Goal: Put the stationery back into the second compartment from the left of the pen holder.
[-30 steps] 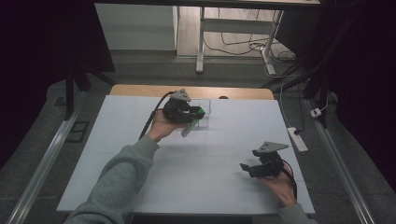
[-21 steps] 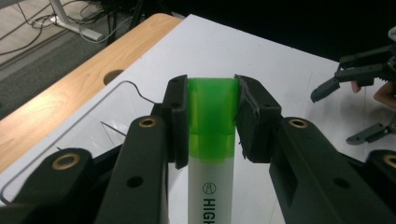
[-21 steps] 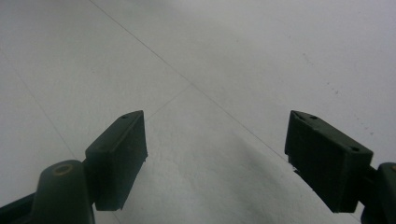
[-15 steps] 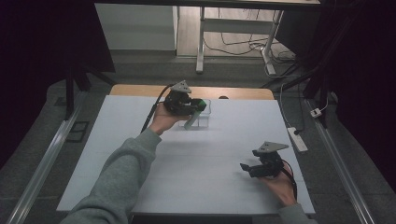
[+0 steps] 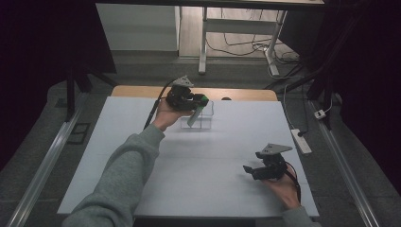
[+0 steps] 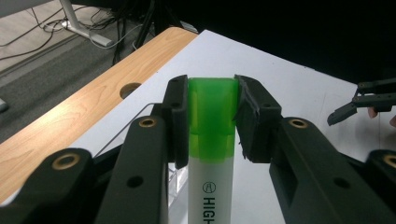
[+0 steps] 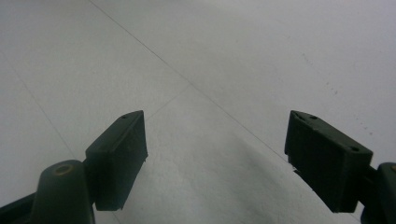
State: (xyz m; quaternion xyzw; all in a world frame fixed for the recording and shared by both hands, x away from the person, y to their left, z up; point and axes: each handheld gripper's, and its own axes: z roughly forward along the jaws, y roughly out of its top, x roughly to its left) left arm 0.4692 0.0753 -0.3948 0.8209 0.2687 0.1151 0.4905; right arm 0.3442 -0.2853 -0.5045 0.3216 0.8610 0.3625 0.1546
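Observation:
A highlighter (image 6: 211,140) with a green cap and white barrel is clamped at its cap in my left gripper (image 6: 211,100). In the high view the left gripper (image 5: 201,100) holds the highlighter (image 5: 195,117) tilted, its lower end inside a clear plastic holder (image 5: 204,124) at the table's far middle. My right gripper (image 5: 248,169) rests low over the table near the front right, jaws wide apart and empty; its fingers (image 7: 119,156) frame bare white tabletop. The right gripper (image 6: 348,111) also appears far off in the left gripper view.
The white table (image 5: 142,161) has a wooden strip (image 5: 132,91) with a hole (image 6: 130,88) along its far edge. A power strip (image 5: 300,141) lies off the right edge. Desk legs and cables (image 5: 236,42) stand beyond the table.
My left hand has carried the highlighter farther away and slightly right, over the clear holder, lowering its end into it. The right gripper stays still.

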